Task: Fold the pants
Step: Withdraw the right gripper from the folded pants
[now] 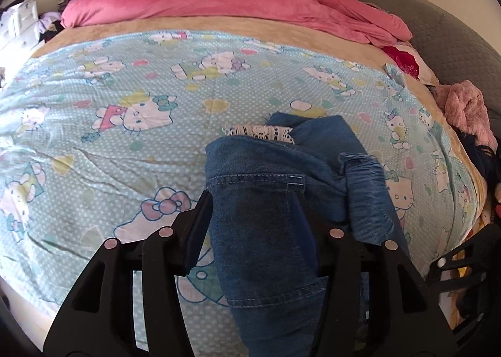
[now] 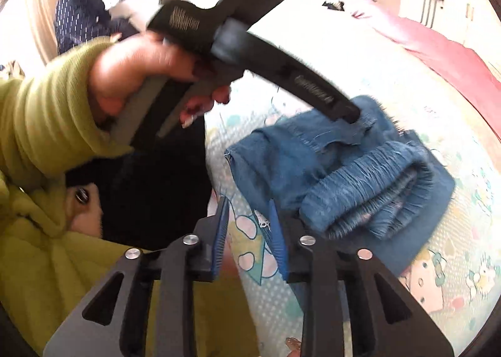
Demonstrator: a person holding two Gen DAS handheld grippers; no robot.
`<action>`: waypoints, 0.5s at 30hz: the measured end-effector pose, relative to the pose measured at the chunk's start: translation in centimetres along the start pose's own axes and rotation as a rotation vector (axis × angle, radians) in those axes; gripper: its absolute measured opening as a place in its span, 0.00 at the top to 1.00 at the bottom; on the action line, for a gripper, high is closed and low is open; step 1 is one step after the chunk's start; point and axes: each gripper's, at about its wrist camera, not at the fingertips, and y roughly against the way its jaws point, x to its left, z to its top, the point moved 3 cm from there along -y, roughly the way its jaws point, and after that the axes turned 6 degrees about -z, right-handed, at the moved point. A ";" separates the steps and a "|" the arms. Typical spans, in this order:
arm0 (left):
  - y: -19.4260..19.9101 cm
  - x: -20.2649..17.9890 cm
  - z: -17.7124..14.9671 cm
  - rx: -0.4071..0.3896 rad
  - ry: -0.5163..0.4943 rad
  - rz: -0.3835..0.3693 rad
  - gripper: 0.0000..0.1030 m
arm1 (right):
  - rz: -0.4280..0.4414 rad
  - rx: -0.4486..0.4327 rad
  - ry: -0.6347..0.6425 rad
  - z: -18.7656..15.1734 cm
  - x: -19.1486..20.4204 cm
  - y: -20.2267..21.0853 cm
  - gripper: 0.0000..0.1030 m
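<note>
Blue denim pants (image 1: 281, 188) with frayed hems and white lace trim lie bunched on the Hello Kitty sheet (image 1: 125, 100). My left gripper (image 1: 253, 200) is shut on the pants, with denim draped between its fingers. In the right wrist view the pants (image 2: 344, 169) lie folded over, frayed cuffs on top, and the left gripper (image 2: 350, 116) presses its tip onto them. My right gripper (image 2: 247, 225) is open and empty, its blue pads just left of the pants, above the sheet (image 2: 454, 263).
A pink duvet (image 1: 235, 0) is piled at the far side of the bed. A grey headboard (image 1: 454, 43) and a pink fluffy garment (image 1: 466, 109) are on the right. The person's green sleeve (image 2: 40, 125) fills the left of the right wrist view.
</note>
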 end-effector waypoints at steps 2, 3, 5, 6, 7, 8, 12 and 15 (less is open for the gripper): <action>0.8 -0.3 0.1 -0.019 -0.006 0.004 0.55 | 0.009 -0.032 -0.026 0.0 0.5 1.7 0.67; 1.1 -0.4 0.2 -0.026 -0.011 0.009 0.54 | 0.007 -0.045 -0.034 0.1 0.4 2.4 0.67; 1.9 -0.7 0.2 -0.042 -0.023 0.021 0.51 | 0.000 -0.073 -0.046 0.1 0.1 3.8 0.65; 2.3 -0.9 0.2 -0.051 -0.027 0.026 0.50 | -0.005 -0.086 -0.053 0.2 0.0 4.5 0.61; 2.7 -1.0 0.3 -0.058 -0.029 0.029 0.49 | -0.014 -0.103 -0.061 0.3 0.0 5.2 0.58; 2.9 -1.0 0.3 -0.064 -0.030 0.030 0.47 | -0.021 -0.115 -0.068 0.3 -0.1 5.7 0.53; 4.4 -1.3 0.5 -0.093 -0.032 0.039 0.41 | -0.060 -0.169 -0.095 0.5 -0.9 8.0 0.41; 5.3 -1.5 0.6 -0.114 -0.027 0.047 0.33 | -0.106 -0.212 -0.133 0.5 -1.6 9.2 0.29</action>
